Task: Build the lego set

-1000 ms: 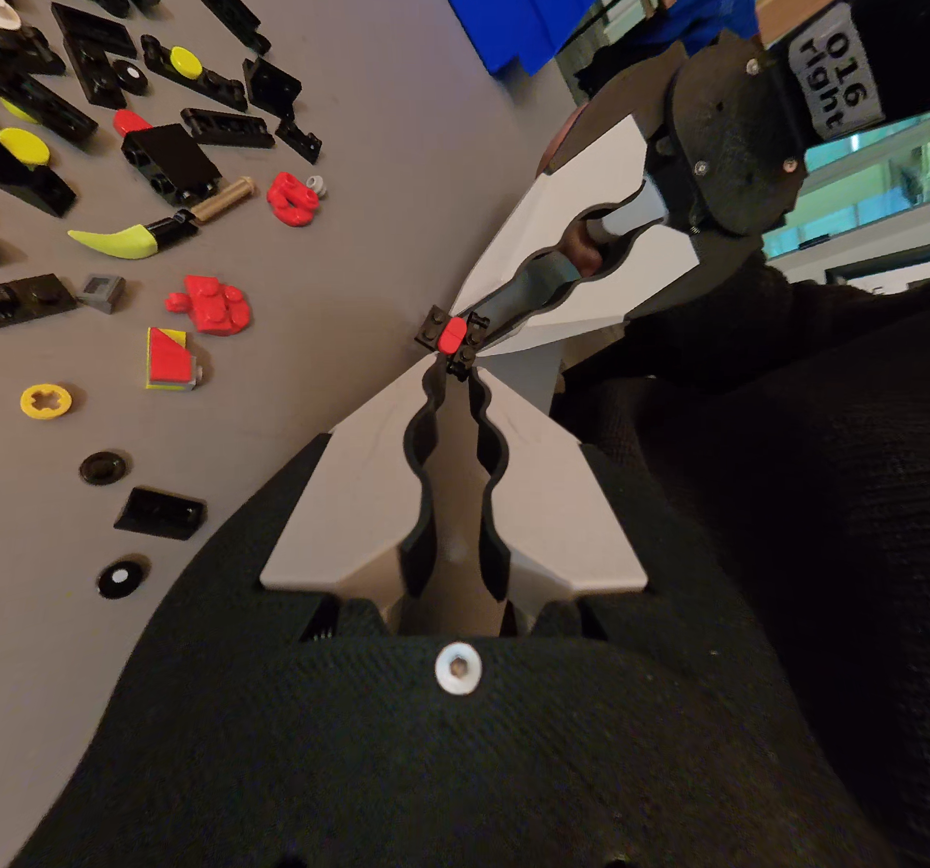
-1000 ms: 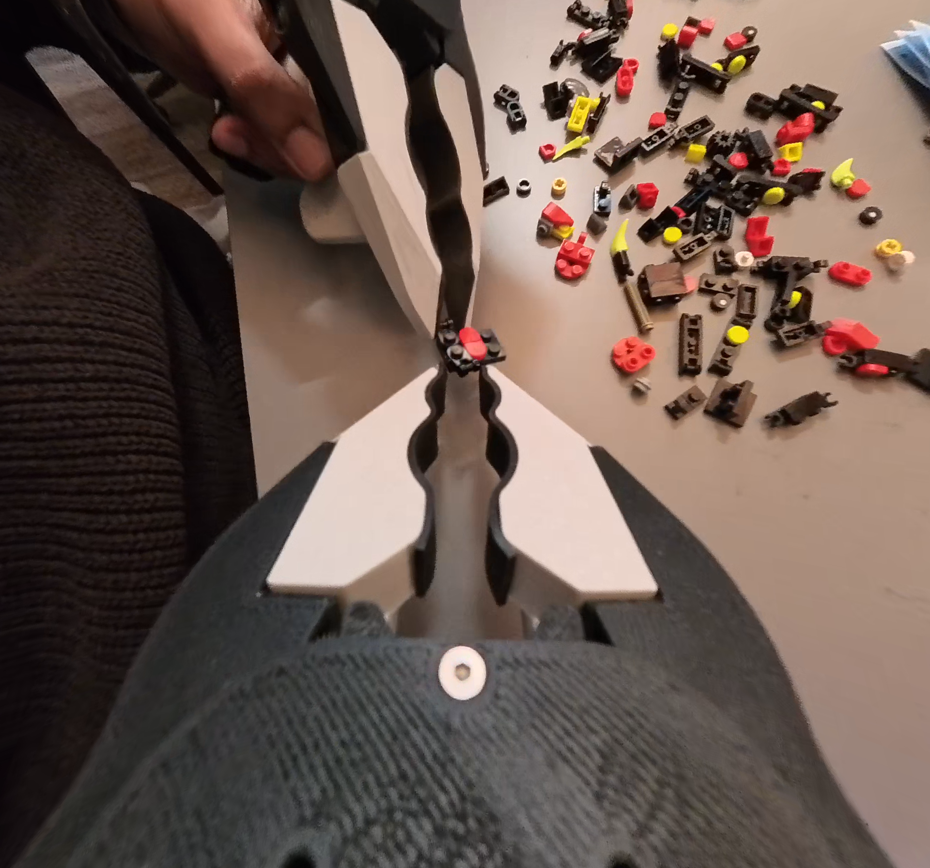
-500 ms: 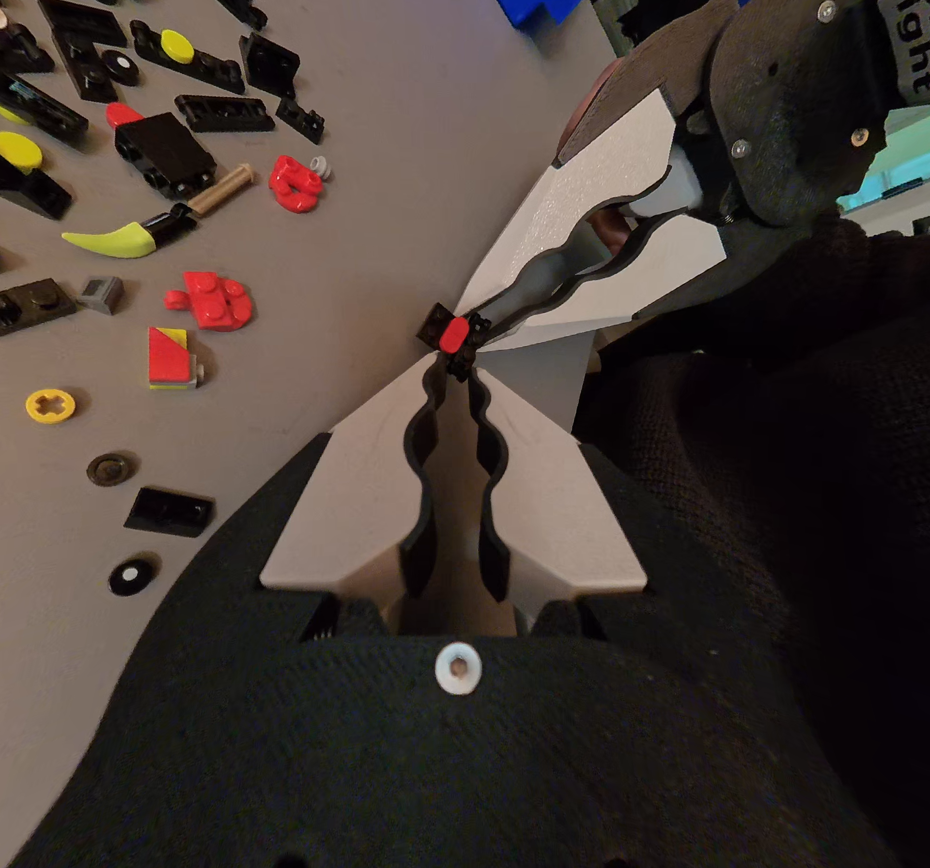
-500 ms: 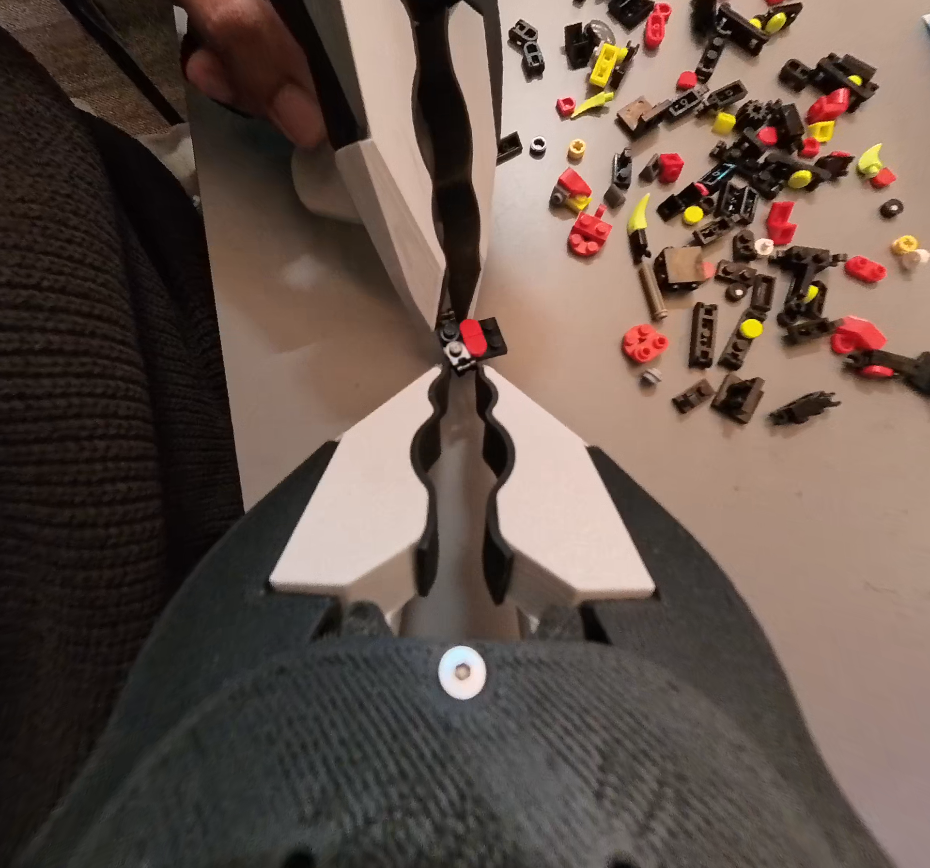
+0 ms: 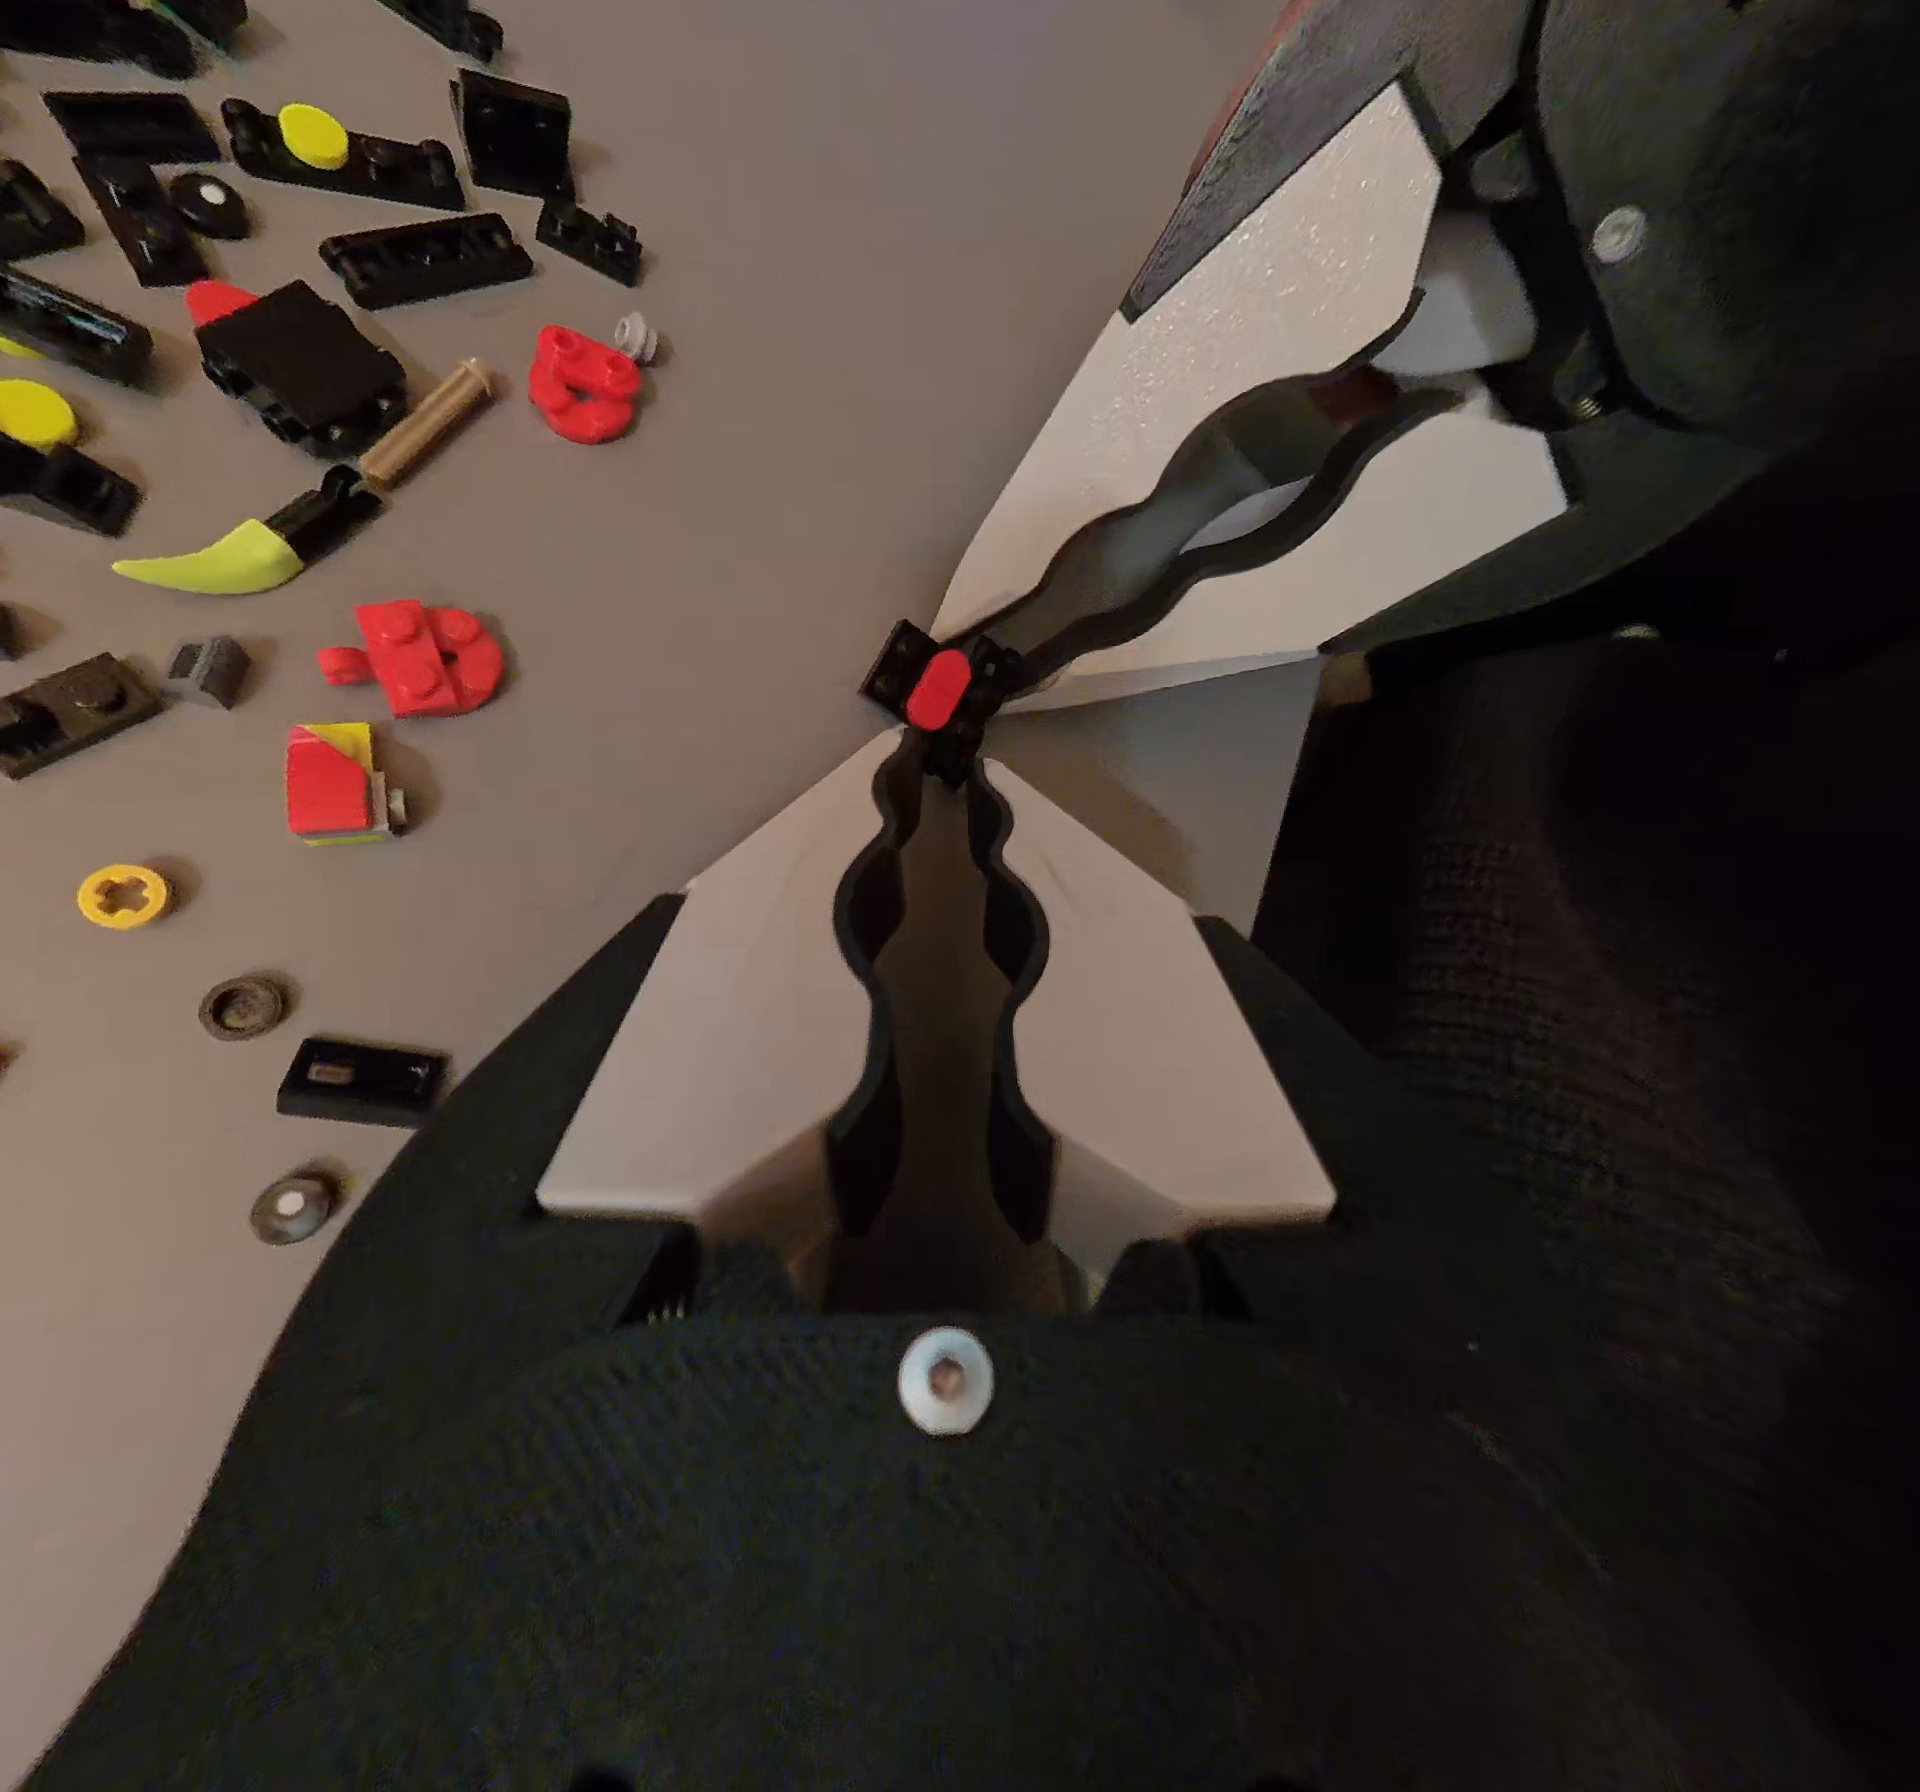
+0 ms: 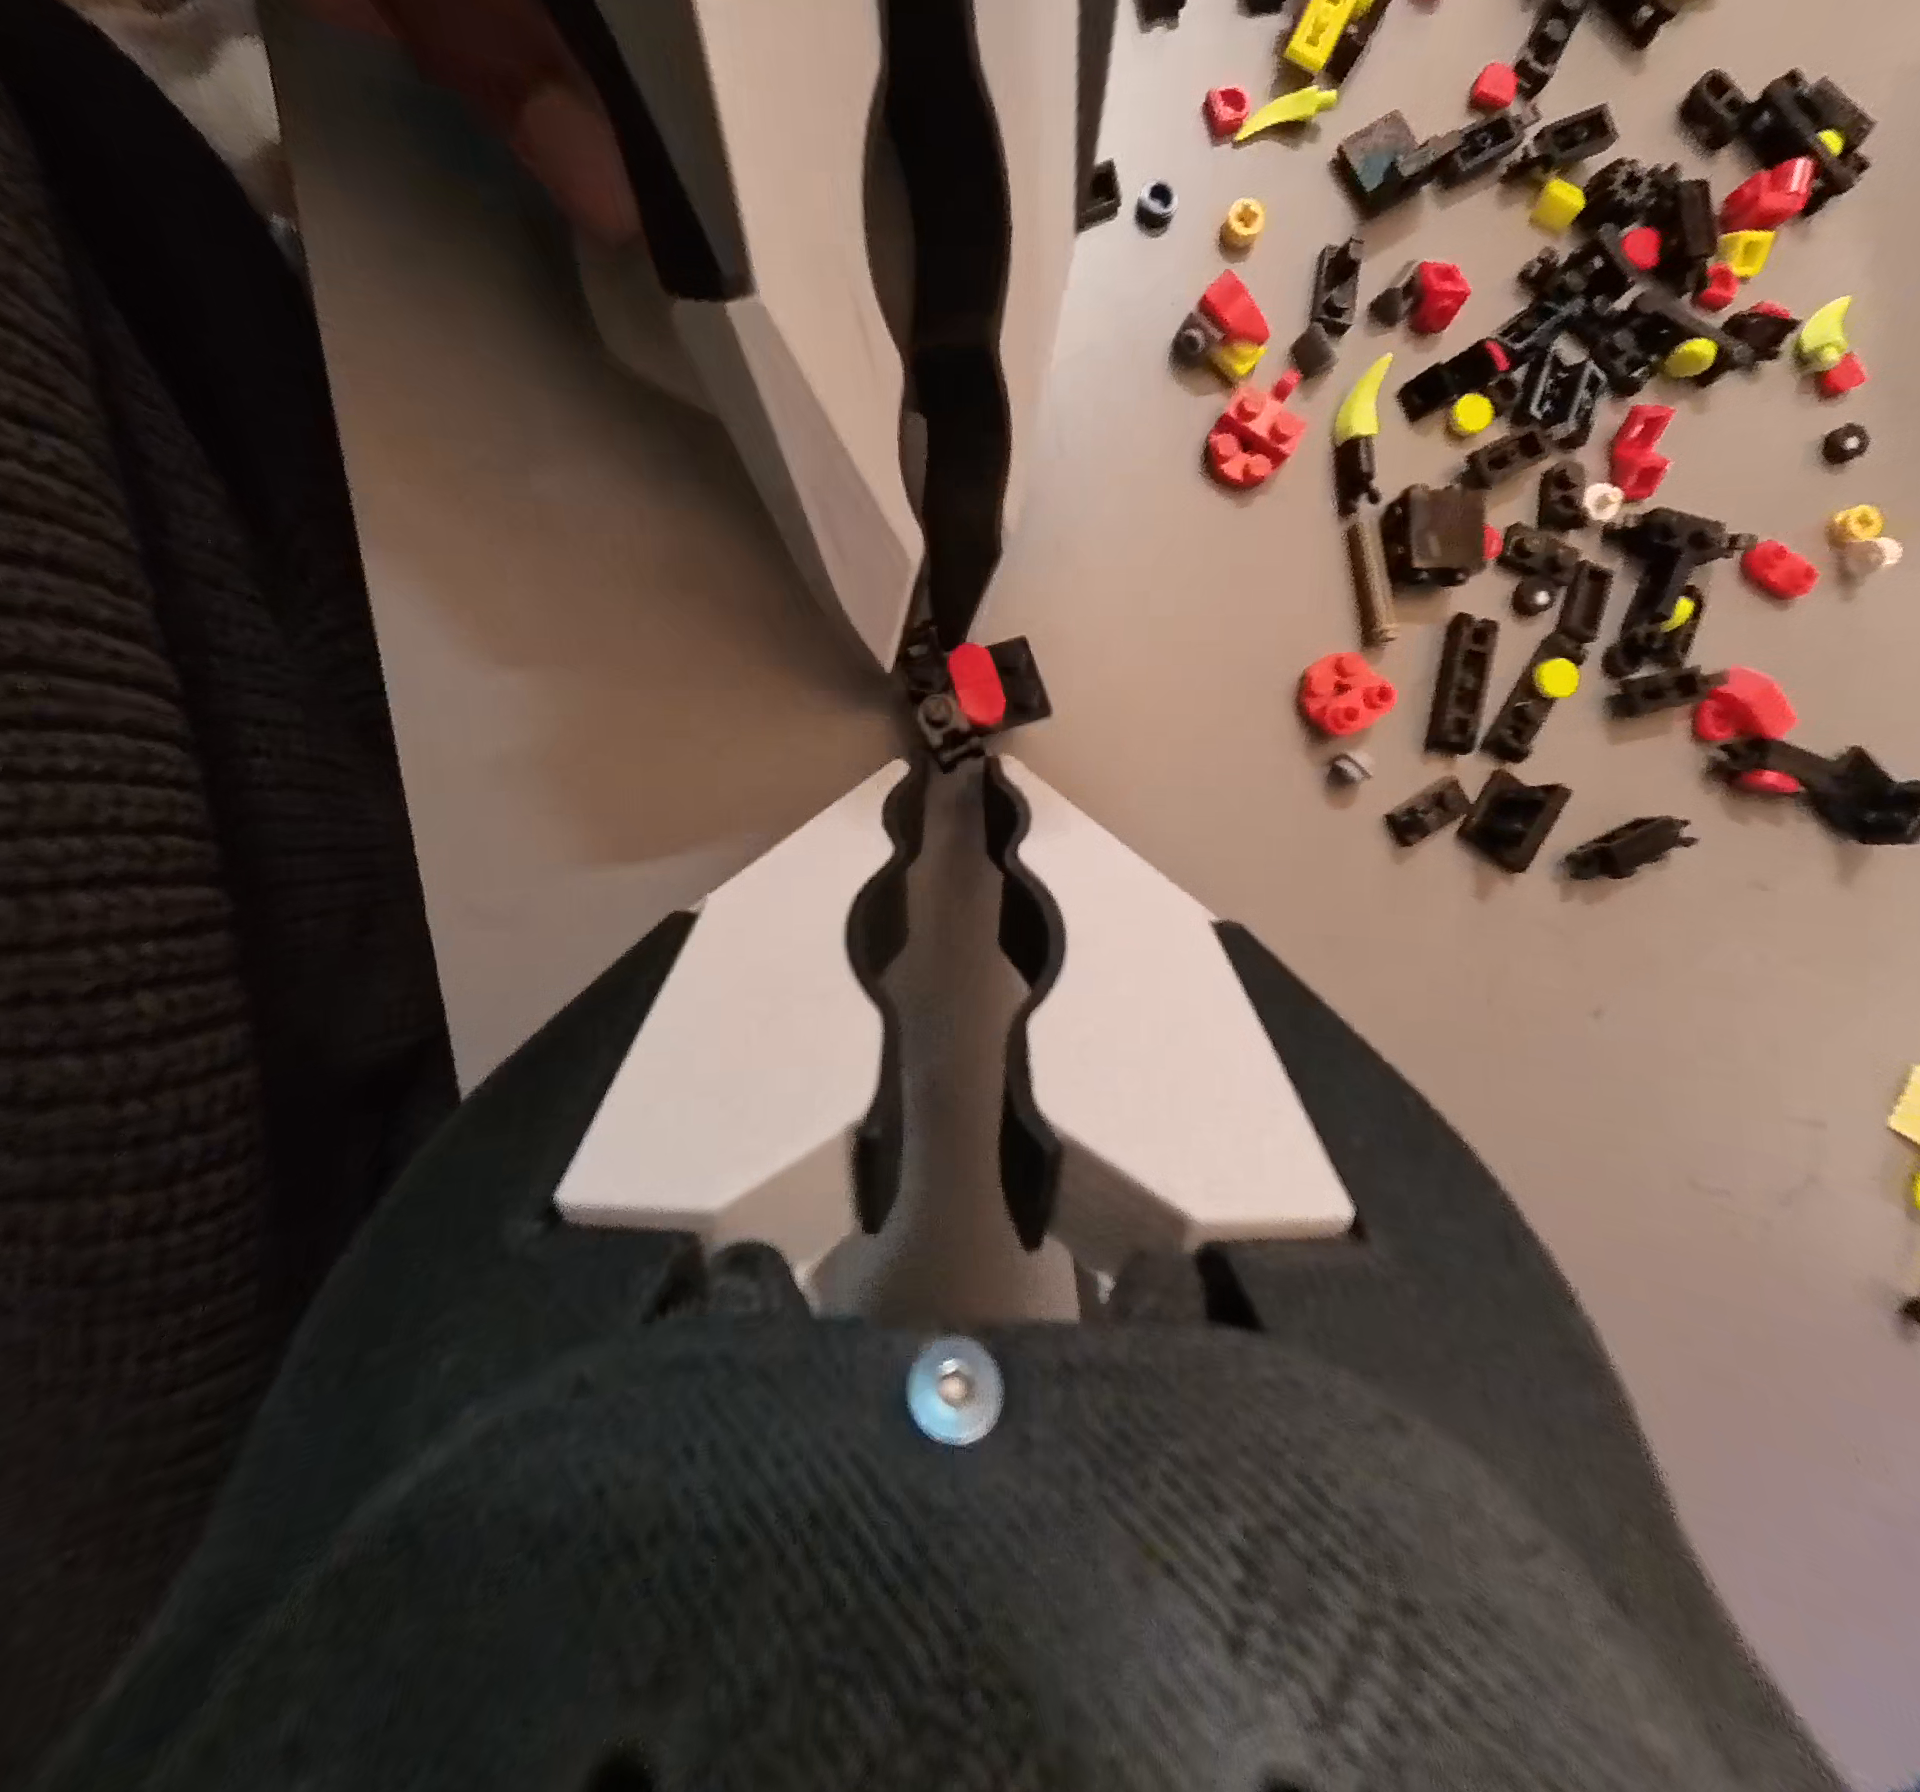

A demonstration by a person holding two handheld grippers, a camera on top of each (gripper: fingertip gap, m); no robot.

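1. Left gripper (image 5: 940, 771), jaws nearly closed, pinches the near end of a small black brick assembly with red tile (image 5: 938, 690), held above the grey table (image 5: 831, 184).
2. Right gripper (image 6: 951, 766) clamps the same assembly (image 6: 971, 698) from its side.
3. Contact of the right pads appears firm, though blur limits certainty.
4. Loose bricks (image 6: 1558, 340) lie well apart.

Each camera sits behind its own gripper, looking forward along the fingers and down at the grey table (image 5: 852, 184) from close by. The two views face each other and share the small black-and-red brick piece (image 5: 940, 693) and nearby scattered bricks (image 6: 1558, 340).
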